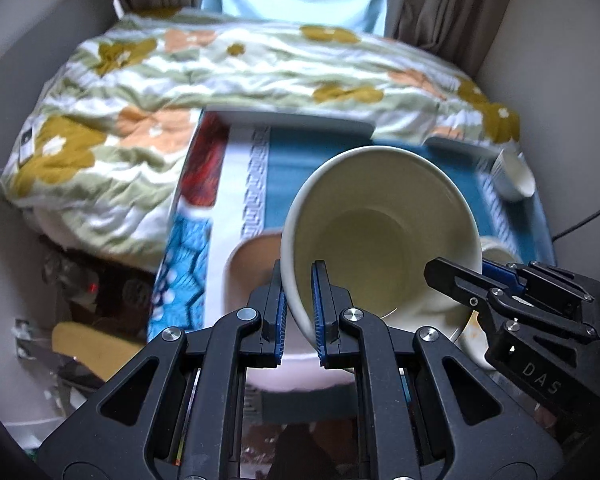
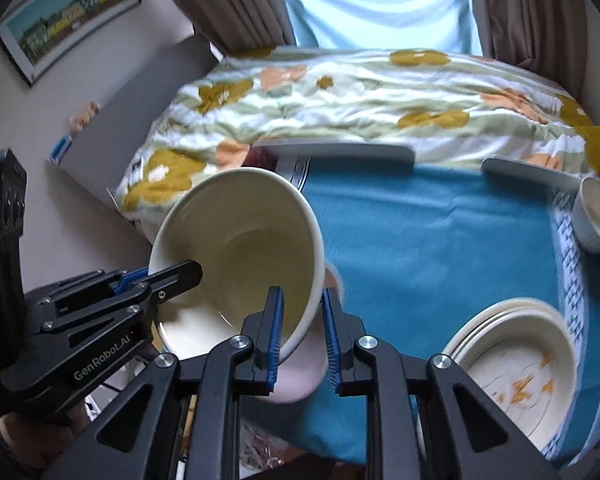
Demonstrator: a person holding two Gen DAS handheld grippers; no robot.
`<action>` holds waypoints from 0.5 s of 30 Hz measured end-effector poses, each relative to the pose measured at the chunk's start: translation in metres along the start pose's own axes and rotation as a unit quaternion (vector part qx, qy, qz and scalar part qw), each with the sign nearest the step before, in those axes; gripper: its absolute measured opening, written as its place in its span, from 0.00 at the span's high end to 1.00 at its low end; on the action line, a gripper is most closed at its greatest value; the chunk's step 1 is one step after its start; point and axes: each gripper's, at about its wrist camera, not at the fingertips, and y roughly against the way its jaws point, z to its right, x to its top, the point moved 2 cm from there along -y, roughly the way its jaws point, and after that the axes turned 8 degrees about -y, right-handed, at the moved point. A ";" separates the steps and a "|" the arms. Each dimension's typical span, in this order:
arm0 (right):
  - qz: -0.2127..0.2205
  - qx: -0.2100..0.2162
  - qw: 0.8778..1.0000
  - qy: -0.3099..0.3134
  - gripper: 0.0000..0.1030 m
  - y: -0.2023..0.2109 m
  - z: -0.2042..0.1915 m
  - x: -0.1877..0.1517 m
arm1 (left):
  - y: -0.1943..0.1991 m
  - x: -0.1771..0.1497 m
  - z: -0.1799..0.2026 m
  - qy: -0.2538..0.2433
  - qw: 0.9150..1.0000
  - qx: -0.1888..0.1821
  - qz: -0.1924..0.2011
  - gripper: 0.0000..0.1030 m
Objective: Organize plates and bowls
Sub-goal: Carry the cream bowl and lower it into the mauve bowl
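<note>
Both claws carry one cream bowl (image 1: 380, 232) between them, tilted and lifted clear of the surface (image 2: 420, 240); the left claw (image 1: 300, 312) is clamped on the bowl's wall at its near left rim, one pad inside and one outside; the right claw (image 2: 300, 332) is clamped on the opposite wall the same way, and shows in the left view at about 4 o'clock of the bowl; the blur of the cloth suggests the pair is in transit

The step in hand, as I judge it, is moving this bowl to a stacking place; beneath it lies a pink plate (image 2: 300, 380), close under the base, though I cannot tell whether they touch; a stack of plates (image 2: 512, 356) with orange smears sits at 4 o'clock in the right view, well apart from the bowl; a small white cup (image 2: 598, 216) rests at 3 o'clock near the cloth's edge; a bed quilt (image 2: 340, 92) fills 12 o'clock

The next move calls for both claws to travel together at matched pace, level the bowl, and lower it onto its chosen spot before either releases; uneven motion could twist the rim out of one grip; the glazed wall is likely slippery
</note>
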 end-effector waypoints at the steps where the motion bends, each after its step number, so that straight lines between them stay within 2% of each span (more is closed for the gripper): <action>1: -0.010 -0.007 1.000 0.003 0.82 -0.010 -0.005 -0.005 | -0.006 -0.003 -0.004 0.001 1.000 -0.001 -0.007 0.91; 8: -0.055 -0.030 0.998 0.003 0.82 -0.050 -0.003 -0.024 | -0.052 -0.021 -0.017 -0.007 0.998 -0.013 -0.056 0.91; 15: -0.085 -0.039 0.996 0.008 0.82 -0.077 -0.002 -0.029 | -0.080 -0.030 -0.028 -0.004 0.996 -0.011 -0.084 0.91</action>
